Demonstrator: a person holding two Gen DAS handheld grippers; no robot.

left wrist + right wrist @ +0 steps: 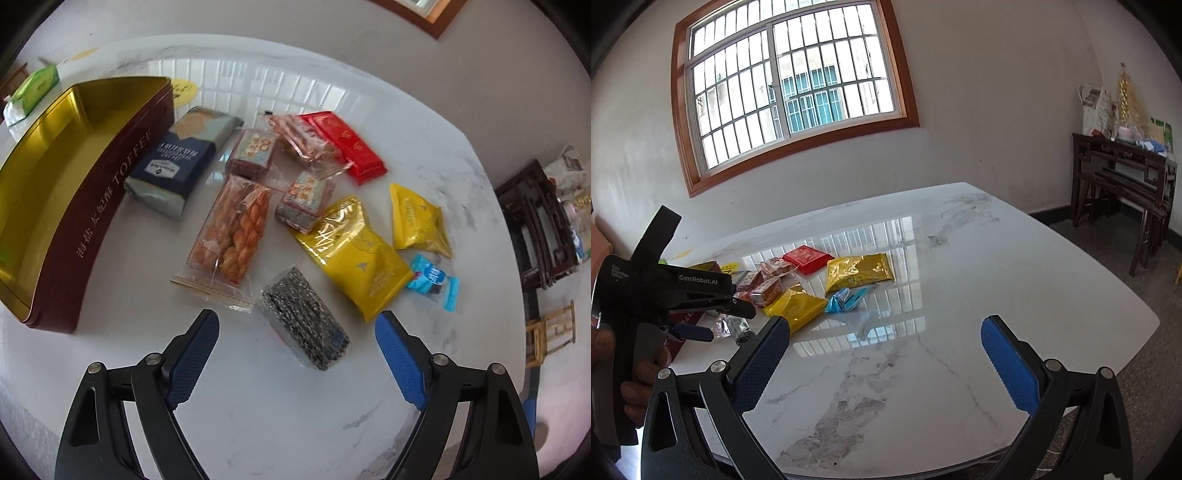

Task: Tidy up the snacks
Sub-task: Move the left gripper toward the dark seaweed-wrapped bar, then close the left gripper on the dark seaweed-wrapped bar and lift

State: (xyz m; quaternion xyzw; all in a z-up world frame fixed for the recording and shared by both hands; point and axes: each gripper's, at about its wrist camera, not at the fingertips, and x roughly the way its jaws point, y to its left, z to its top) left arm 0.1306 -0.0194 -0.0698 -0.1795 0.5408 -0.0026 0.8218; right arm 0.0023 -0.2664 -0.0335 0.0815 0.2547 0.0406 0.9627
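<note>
Black-speckled bar (306, 325) lies on the counter (295, 417) just ahead between our spread left claw (297, 332); right claw (886, 332) hangs open, empty. Next we pinch it, then carry left to the tin (55, 184).

Black two-finger grippers (297, 332), blue knurled pads (194, 358), silver pivot screws.

White marble table (280, 413) carries open toffee tin (92, 206), scattered snack packets (351, 251), green tissue pack (35, 88).
</note>
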